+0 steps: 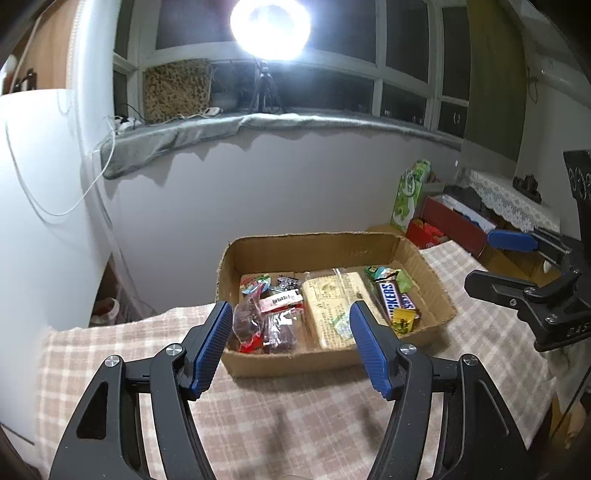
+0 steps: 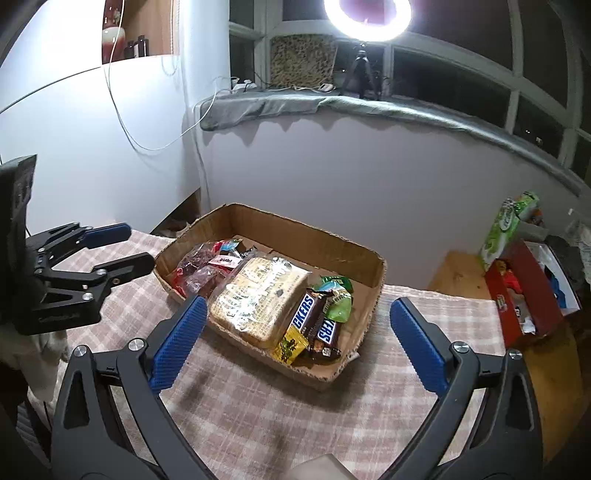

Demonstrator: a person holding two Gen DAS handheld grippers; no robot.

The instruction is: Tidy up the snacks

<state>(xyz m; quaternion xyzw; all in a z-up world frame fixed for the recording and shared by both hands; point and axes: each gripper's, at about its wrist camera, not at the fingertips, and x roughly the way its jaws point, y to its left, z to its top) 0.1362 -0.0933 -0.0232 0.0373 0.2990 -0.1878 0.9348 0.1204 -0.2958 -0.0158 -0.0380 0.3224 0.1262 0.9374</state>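
Note:
A shallow cardboard box (image 1: 334, 247) (image 2: 306, 232) sits on the checked tablecloth and holds the snacks: a large cracker pack (image 1: 336, 302) (image 2: 258, 299), Snickers bars (image 1: 393, 299) (image 2: 304, 315), a small yellow packet (image 1: 402, 320) (image 2: 290, 345), green candies (image 2: 338, 295) and red-wrapped sweets (image 1: 251, 317) (image 2: 201, 264). My left gripper (image 1: 290, 321) hangs open above the box's near wall, nothing between its blue pads. My right gripper (image 2: 295, 317) stands wide open over the near corner of the box, empty too. Each gripper shows in the other's view, the right gripper (image 1: 491, 262) and the left gripper (image 2: 138, 245).
The checked tablecloth (image 1: 295, 413) (image 2: 280, 413) covers the table. To the right stand a red box (image 1: 454, 225) (image 2: 524, 295) and a green carton (image 1: 410, 195) (image 2: 506, 225) on a wooden surface. A ring light (image 1: 269, 26) on a tripod shines from the window sill.

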